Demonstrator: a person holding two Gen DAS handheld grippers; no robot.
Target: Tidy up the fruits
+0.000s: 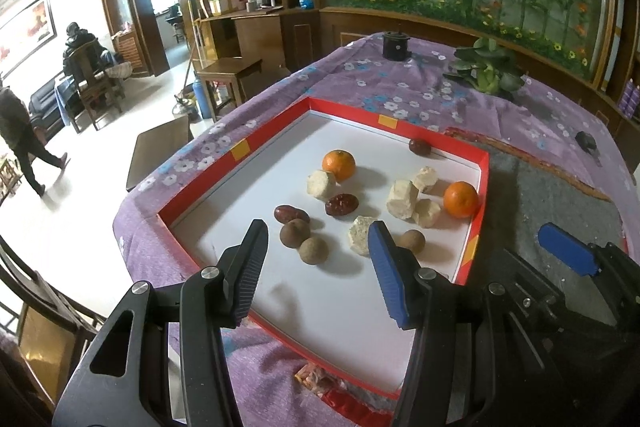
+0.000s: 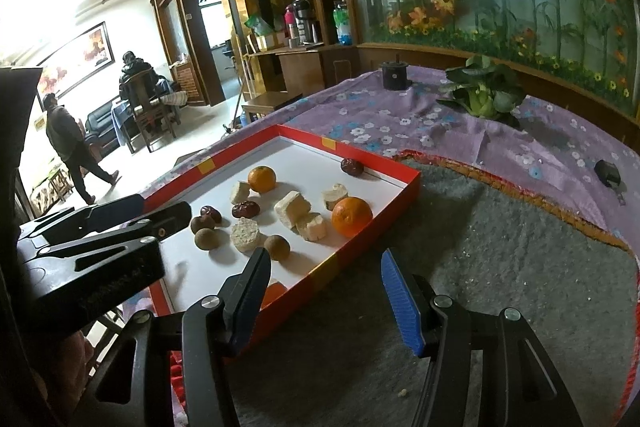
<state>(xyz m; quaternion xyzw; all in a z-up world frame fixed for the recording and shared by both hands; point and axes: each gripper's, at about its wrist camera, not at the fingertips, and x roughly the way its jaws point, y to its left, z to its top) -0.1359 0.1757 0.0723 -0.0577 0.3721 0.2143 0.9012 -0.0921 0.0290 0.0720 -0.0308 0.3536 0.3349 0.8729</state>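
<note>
Tray (image 1: 482,187): I see glossy red card walls and a matt white paper floor.
Cloth (image 1: 360,83): thin purple fabric with printed flowers, lying creased over the surface.
Mat (image 2: 500,267): grey, coarse and fuzzy from here, with a woven orange border.
Left tool (image 1: 316,267): I make out matt black plastic, ribbed pads, one blue, and shiny metal pins.
Mandarins (image 1: 339,165): orange peel with a slight sheen.
Dates (image 1: 341,205): dark red, wrinkled, glossy.
Pale cakes (image 1: 402,199): dry and crumbly.

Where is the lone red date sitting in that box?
In both views, the lone red date lies against the red box far wall, near its far right corner, beyond the pale chunks.
</note>
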